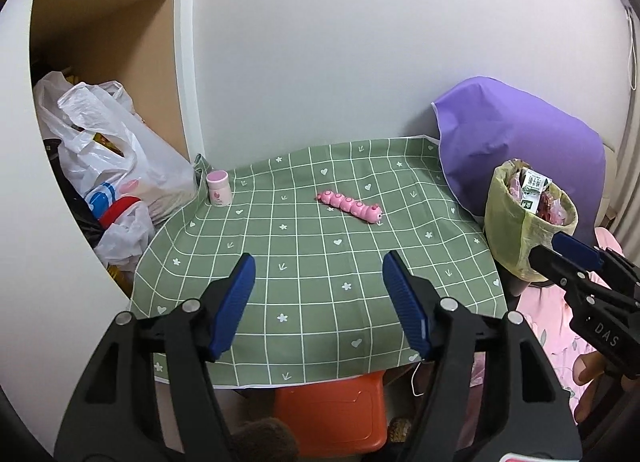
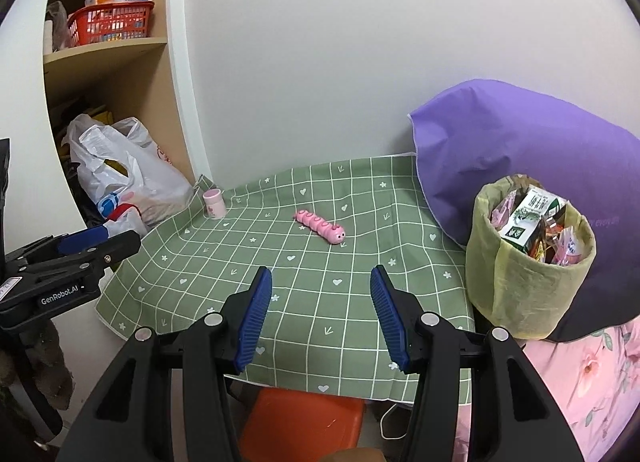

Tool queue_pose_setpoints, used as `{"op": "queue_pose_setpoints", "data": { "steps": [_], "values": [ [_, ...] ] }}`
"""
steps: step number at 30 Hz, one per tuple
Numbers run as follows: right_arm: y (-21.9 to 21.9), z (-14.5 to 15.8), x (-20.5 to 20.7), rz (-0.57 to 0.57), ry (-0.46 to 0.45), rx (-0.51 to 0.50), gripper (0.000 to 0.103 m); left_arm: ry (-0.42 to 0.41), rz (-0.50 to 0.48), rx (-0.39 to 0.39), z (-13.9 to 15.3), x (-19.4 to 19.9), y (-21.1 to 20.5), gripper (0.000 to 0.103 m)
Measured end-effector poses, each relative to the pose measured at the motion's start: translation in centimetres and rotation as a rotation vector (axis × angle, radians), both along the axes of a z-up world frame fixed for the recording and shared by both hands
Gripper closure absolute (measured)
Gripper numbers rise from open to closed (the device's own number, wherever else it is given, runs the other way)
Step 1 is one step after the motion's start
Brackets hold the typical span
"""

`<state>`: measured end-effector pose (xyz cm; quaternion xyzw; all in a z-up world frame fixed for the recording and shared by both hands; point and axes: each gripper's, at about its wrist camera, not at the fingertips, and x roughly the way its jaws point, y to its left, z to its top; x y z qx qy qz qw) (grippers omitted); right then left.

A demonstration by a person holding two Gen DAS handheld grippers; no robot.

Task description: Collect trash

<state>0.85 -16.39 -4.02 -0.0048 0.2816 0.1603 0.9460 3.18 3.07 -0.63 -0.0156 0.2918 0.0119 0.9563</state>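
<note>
Left wrist view: left gripper [image 1: 319, 270] over near edge of table, ribbed blue pads [image 1: 236, 302] spread wide, nothing between them. Black plastic arms with silver rivets. Green checked tablecloth [image 1: 304, 294], smooth, white grid with hearts and flowers, rumpled at back left corner. Pink segmented caterpillar toy [image 1: 350, 207] lying mid-table, glossy plastic. Small white jar [image 1: 218, 189] with pink lid upright at back left corner. Trash bin [image 1: 524, 222], cylindrical, lined with yellow-green bag, at right edge of table, stuffed with a printed carton and crinkled wrappers. Right gripper [image 1: 576, 258] just beside bin, seen side-on.

Right wrist view: right gripper [image 2: 321, 298], blue pads [image 2: 390, 314] apart, empty, above front of tablecloth. Bin heaped to rim, carton sticking up. Purple pillow [image 2: 520, 150] behind bin, smooth matte fabric. Orange plastic stool [image 2: 300, 418] under table. White crumpled plastic bags [image 2: 124, 174] in shelf unit at left, red mesh basket [image 2: 112, 24] on upper shelf. Pink floral fabric [image 2: 584, 374] lower right.
</note>
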Motion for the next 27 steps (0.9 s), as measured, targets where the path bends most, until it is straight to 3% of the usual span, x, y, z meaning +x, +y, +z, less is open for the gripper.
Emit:
{"op": "queue_pose_setpoints", "data": {
  "steps": [27],
  "values": [
    [0.04,0.02,-0.25,0.009,0.004,0.016,0.054,-0.022,0.005,0.021,0.55,-0.94,-0.32,0.04]
  ]
}}
